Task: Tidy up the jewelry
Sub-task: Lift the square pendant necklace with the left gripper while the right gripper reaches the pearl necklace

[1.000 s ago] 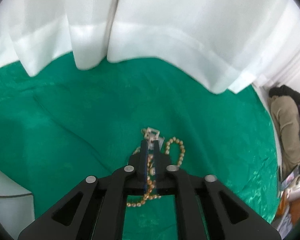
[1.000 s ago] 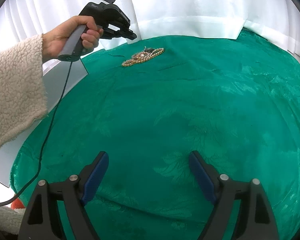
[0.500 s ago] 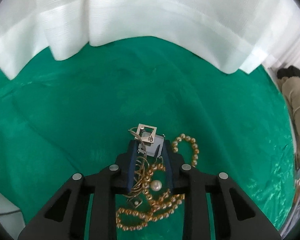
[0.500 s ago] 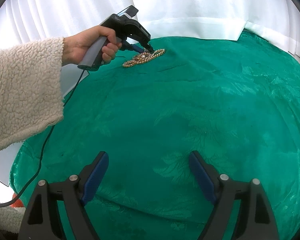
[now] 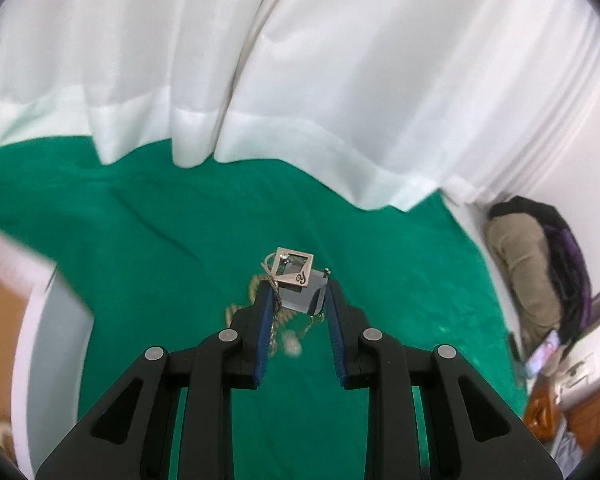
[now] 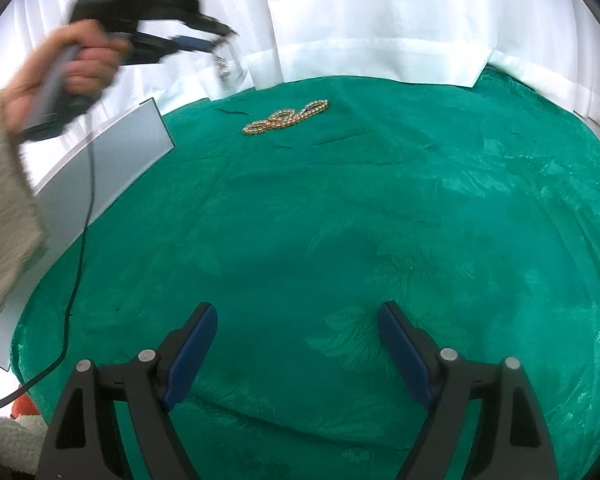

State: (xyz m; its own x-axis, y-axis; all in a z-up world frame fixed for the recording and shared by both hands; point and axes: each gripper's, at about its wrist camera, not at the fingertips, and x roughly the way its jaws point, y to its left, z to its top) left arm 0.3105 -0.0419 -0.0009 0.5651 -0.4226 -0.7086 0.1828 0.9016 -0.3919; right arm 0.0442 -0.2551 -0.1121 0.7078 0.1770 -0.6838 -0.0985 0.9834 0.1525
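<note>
L. claw (image 5: 296, 300), jaws narrow, pinches grey block w/ square silver pendant (image 5: 294, 270) & thin chain, lifted clear of green cloth (image 6: 380, 220); beads (image 6: 286, 116) lie on cloth; R. claw (image 6: 296, 344) wide, empty; pendant prob. light, slippery, chain snag-prone—hold by block.

Both grippers are black plastic, each finger (image 6: 190, 354) lined with a blue pad and pinned with round silver screws (image 5: 228, 335). A thin black cable (image 6: 85, 216) trails from the left gripper's (image 6: 220, 40) grey handle (blurred here). The sleeve (image 6: 4, 208) is cream fleece.
</note>
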